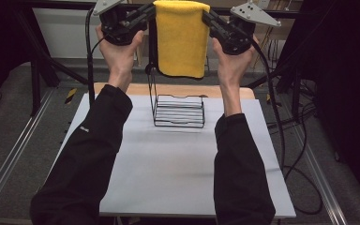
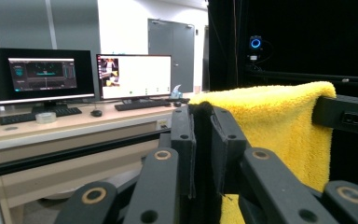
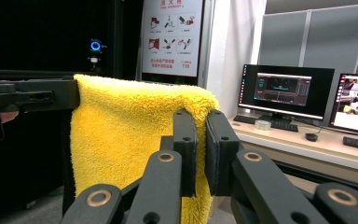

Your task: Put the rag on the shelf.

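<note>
Left gripper [image 1: 146, 13] and right gripper [image 1: 209, 18], each clamped on yellow towel [image 1: 181, 40] high above wire rack [image 1: 178, 111]: keep level, lower evenly onto rack's top bar.

The person wears long black sleeves [image 1: 93, 154], the left one bearing a small white mark on the forearm. Both tongs, the left tongs [image 1: 146, 14] and right tongs [image 1: 212, 19], are matte black with linked arms and brass-ringed pivot holes. A grey three-cornered plate [image 1: 253, 14] studded with screws tops each, at 12 o'clock; black cables [image 1: 90, 56] trail down
</note>
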